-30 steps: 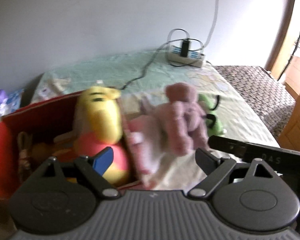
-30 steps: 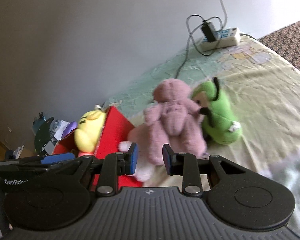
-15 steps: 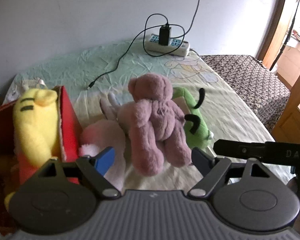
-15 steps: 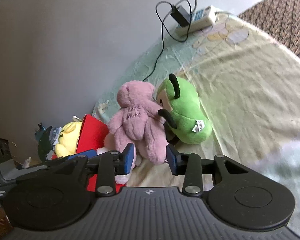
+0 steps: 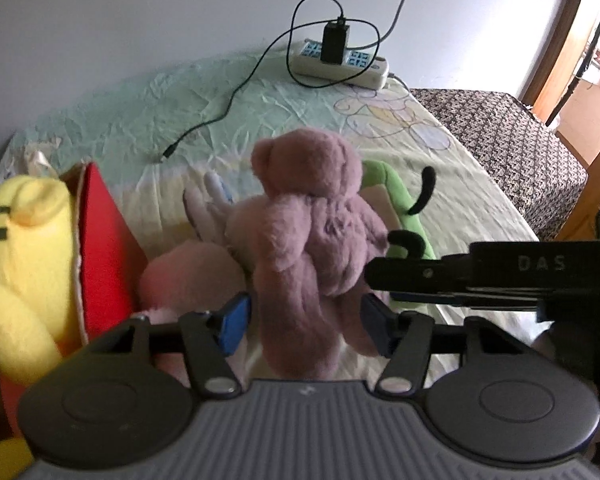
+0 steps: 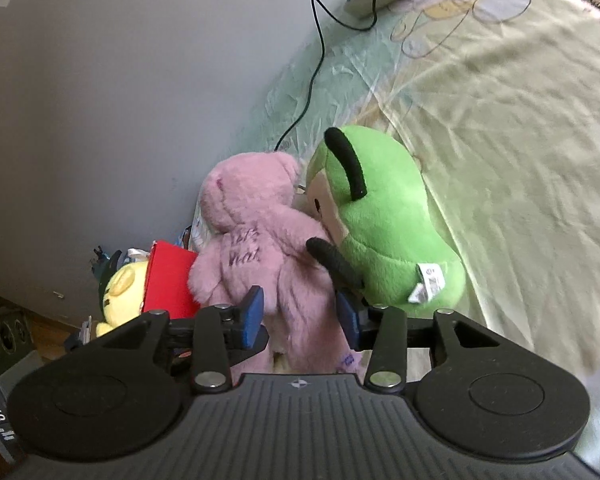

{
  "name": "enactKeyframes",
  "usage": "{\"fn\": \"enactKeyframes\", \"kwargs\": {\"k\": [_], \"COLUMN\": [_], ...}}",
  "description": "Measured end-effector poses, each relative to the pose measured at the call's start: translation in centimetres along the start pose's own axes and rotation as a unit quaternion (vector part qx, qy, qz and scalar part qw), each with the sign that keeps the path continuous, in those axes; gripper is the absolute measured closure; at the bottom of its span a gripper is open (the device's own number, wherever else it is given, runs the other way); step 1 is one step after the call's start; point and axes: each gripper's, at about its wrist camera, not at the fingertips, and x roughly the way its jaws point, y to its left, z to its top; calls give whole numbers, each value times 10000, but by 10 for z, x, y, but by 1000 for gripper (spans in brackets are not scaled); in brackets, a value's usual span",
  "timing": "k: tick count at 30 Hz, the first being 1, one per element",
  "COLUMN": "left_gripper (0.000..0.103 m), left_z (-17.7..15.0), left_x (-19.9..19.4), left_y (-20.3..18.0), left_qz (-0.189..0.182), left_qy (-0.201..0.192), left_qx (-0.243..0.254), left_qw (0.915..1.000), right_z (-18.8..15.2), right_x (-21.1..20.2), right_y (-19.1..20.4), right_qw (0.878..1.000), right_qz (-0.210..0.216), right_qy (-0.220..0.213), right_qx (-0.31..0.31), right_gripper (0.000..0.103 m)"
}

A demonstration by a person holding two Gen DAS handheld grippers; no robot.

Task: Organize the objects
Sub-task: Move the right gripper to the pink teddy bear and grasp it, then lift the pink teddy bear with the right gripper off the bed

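Observation:
A mauve teddy bear (image 5: 308,232) sits upright on the bed with its back to both cameras. My left gripper (image 5: 304,320) is closing, and its blue pads press on the bear's lower body from both sides. In the right wrist view the bear (image 6: 252,248) has its legs between the jaws of my right gripper (image 6: 300,316), which are opening. One of the right gripper's fingers (image 5: 420,276) reaches in from the right beside the bear. A green plush (image 6: 388,232) with black antennae leans against the bear's right side.
A red box (image 5: 104,248) at the left holds a yellow plush (image 5: 24,248). A pale pink plush (image 5: 188,276) lies between the box and the bear. A power strip (image 5: 340,60) with a charger and a loose cable (image 5: 220,116) lies by the wall. A patterned mattress (image 5: 520,140) borders the sheet.
The left view swung from the red box to the bear, and its jaws narrowed onto the bear. The right gripper came lower and closer, and its jaws widened around the bear's legs.

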Motion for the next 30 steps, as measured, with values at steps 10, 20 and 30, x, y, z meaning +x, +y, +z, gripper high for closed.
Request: {"fn": "enactKeyframes", "kwargs": {"k": [10,20,30], "left_gripper": [40,45,47], "left_z": [14,15,1], "left_x": [27,24,4], "left_y": [12,14,4], "left_qz": [-112,-297,-516], "left_qy": [212,187,84], "left_qx": [-265,-431,-334], "left_qw": [9994,9985,9981], "right_z": [9,8,-2], "right_x": [22,9,-11], "right_y": [-4,-3,4], "right_qw": [9991,9988,9979], "right_qz": [393,326,296], "right_qy": [141,70,156], "right_qx": [-106,-354,-562], "right_gripper": [51,74,76]}}
